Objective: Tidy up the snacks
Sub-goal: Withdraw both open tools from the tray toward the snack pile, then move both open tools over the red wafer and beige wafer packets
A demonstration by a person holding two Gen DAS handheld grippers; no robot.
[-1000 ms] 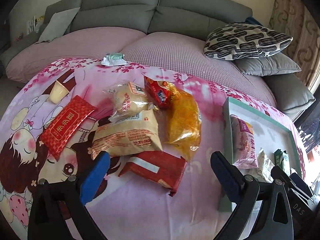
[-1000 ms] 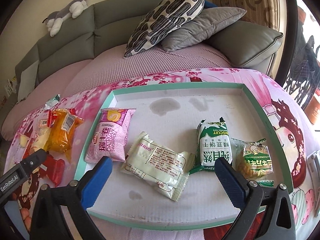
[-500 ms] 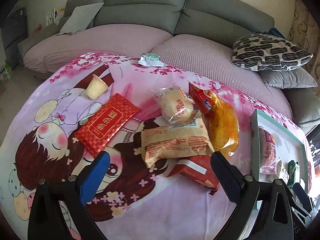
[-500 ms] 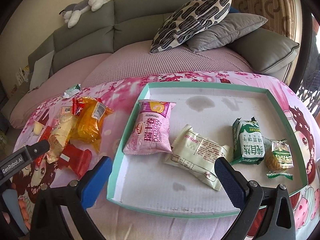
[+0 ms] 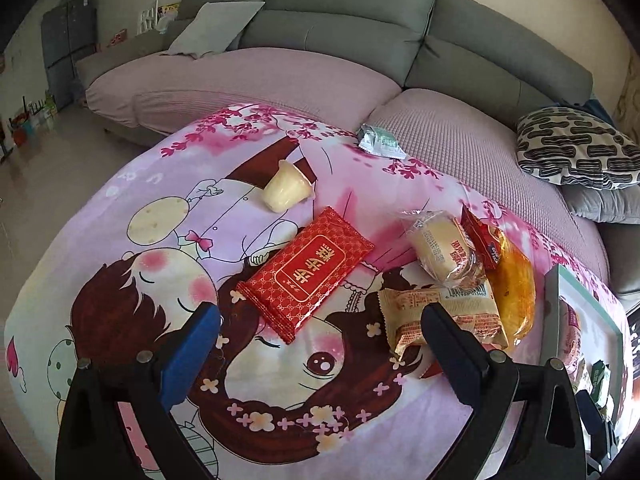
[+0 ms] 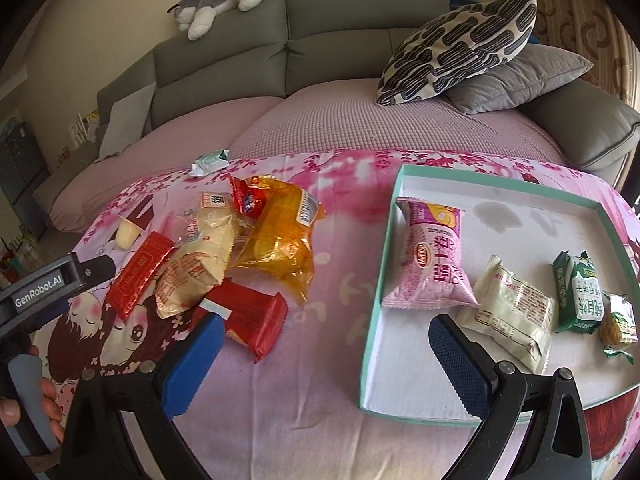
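Loose snacks lie on the pink cartoon cloth: a red patterned packet (image 5: 310, 270), a jelly cup (image 5: 286, 192), a wrapped bun (image 5: 440, 250), a beige packet (image 5: 440, 312) and an orange packet (image 5: 514, 288). My left gripper (image 5: 318, 332) hangs open just short of the red patterned packet, holding nothing. The teal-rimmed tray (image 6: 376, 300) holds a pink packet (image 6: 434, 260), a cream packet (image 6: 516, 312), a green packet (image 6: 580, 292) and a small yellow-green one (image 6: 618, 320). My right gripper (image 6: 324, 336) is open and empty over the cloth between a red wrapped bar (image 6: 252, 316) and the tray's left rim.
A silver-green packet (image 5: 380, 142) lies at the cloth's far edge by the sofa seat (image 5: 280, 76). Patterned and grey cushions (image 6: 460, 44) sit behind the tray. A hand (image 6: 24, 400) holds the left gripper's body (image 6: 48, 284) at the left of the right wrist view.
Both grippers swung left. The left one went from the snack pile to face the red patterned packet. The right one left the tray's middle for the gap beside its left rim.
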